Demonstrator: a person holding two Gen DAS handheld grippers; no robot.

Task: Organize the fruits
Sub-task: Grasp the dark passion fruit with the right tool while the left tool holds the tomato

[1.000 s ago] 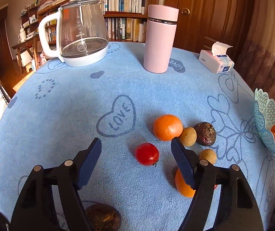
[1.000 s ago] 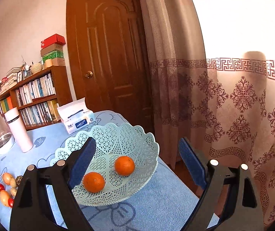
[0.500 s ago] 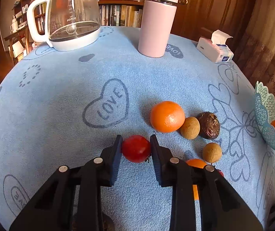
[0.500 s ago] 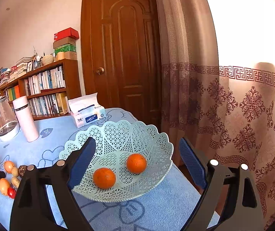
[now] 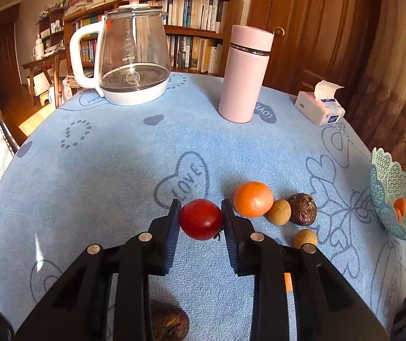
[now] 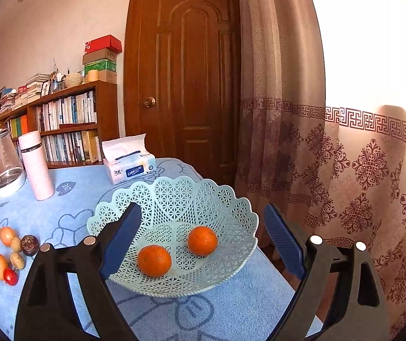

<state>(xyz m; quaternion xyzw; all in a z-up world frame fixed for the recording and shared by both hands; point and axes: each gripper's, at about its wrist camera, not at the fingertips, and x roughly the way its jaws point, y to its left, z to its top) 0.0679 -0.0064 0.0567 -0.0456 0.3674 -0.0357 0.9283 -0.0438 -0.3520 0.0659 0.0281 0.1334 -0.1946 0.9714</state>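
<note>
My left gripper [image 5: 201, 220] is shut on a red tomato [image 5: 201, 218], held just above the blue tablecloth [image 5: 103, 170]. To its right lie an orange [image 5: 253, 199], two small tan round fruits [image 5: 279, 211] [image 5: 305, 238] and a dark wrinkled fruit [image 5: 302, 209]. Another dark fruit [image 5: 168, 324] shows beneath the gripper. In the right wrist view, my right gripper [image 6: 200, 238] stands open with its fingers on either side of a pale green lattice basket [image 6: 174, 193], which holds two oranges [image 6: 154, 260] [image 6: 202, 240]. Loose fruits [image 6: 11, 251] lie at the far left.
A glass kettle [image 5: 129, 54], a pink flask [image 5: 245, 74] and a tissue pack [image 5: 320, 108] stand along the table's far side. The basket [image 5: 393, 196] sits near the table's right edge. Bookshelves, a door and a curtain are behind.
My left gripper closed its open jaws on the red tomato and lifted it slightly off the cloth. The right gripper stayed open over the basket, its view rolling and shifting a little.
</note>
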